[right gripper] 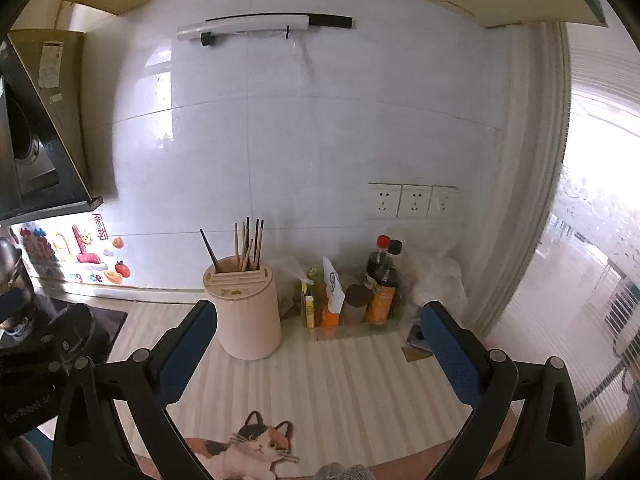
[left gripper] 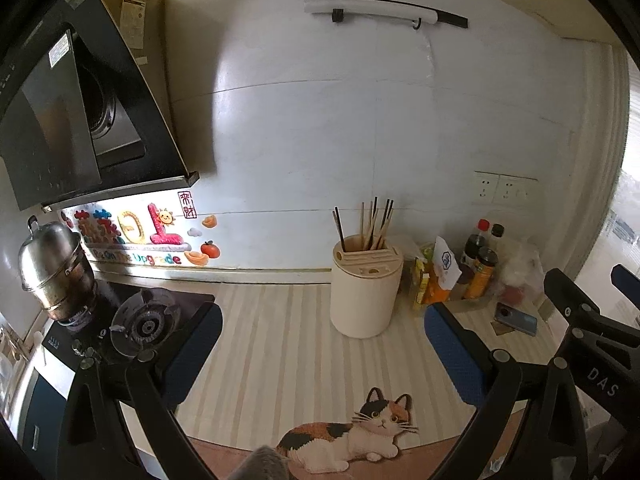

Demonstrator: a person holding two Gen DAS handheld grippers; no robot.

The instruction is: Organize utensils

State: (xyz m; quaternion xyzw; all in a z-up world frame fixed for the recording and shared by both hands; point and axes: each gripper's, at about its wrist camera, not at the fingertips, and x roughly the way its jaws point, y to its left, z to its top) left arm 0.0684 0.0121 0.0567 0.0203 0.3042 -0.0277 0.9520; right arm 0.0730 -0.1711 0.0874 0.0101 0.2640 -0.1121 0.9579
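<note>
Striped countertop (right gripper: pixel 340 372) runs along a white tiled wall. Left gripper (left gripper: pixel 322 354) and right gripper (right gripper: pixel 320 354) both hover with jaws spread wide, nothing held. Beyond them a cream utensil holder (right gripper: pixel 248 312) stands upright with chopsticks (right gripper: pixel 248 246) inside. Sauce bottles (right gripper: pixel 384 280) stand just right of it.
</note>
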